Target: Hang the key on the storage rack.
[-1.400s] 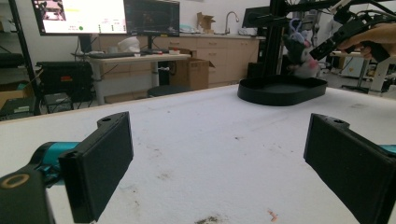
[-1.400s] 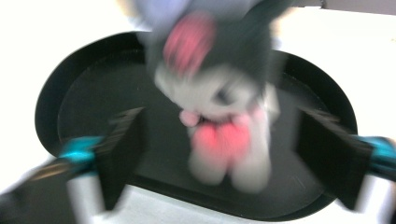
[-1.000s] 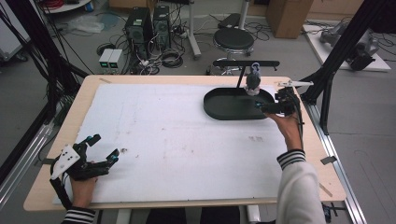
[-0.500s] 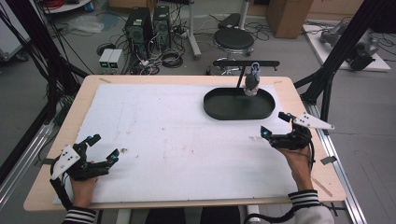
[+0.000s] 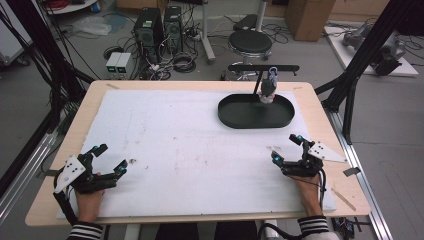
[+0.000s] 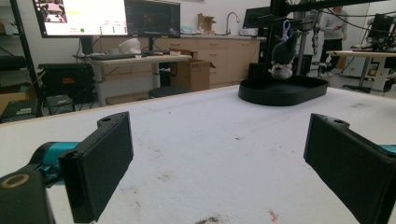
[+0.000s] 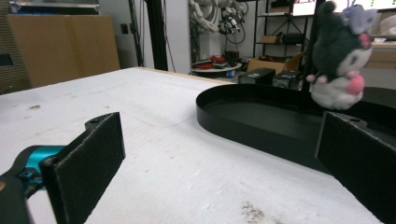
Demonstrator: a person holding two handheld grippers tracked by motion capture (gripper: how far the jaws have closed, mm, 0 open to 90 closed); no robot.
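A small grey and white plush toy [image 5: 268, 90] hangs from a black stand [image 5: 263, 67] over a black oval tray [image 5: 240, 116] at the far right of the table. In the right gripper view the toy [image 7: 338, 60] dangles just above the tray [image 7: 252, 116]. My right gripper [image 5: 284, 148] rests near the table's front right, well short of the tray, open with nothing between its jaws. My left gripper [image 5: 112, 156] lies at the front left, also open with nothing in it. From the left gripper view the toy [image 6: 282, 53] and tray [image 6: 282, 91] are far off.
A white mat [image 5: 190, 140] covers the wooden table [image 5: 320, 105] and carries small dark specks [image 5: 132, 161]. Black frame posts [image 5: 360, 65] rise at the right and left edges. A stool [image 5: 250, 42], computers [image 5: 155, 22] and cables stand on the floor beyond.
My right gripper has drawn back from the tray and the toy to the table's front right. The left gripper has stayed put.
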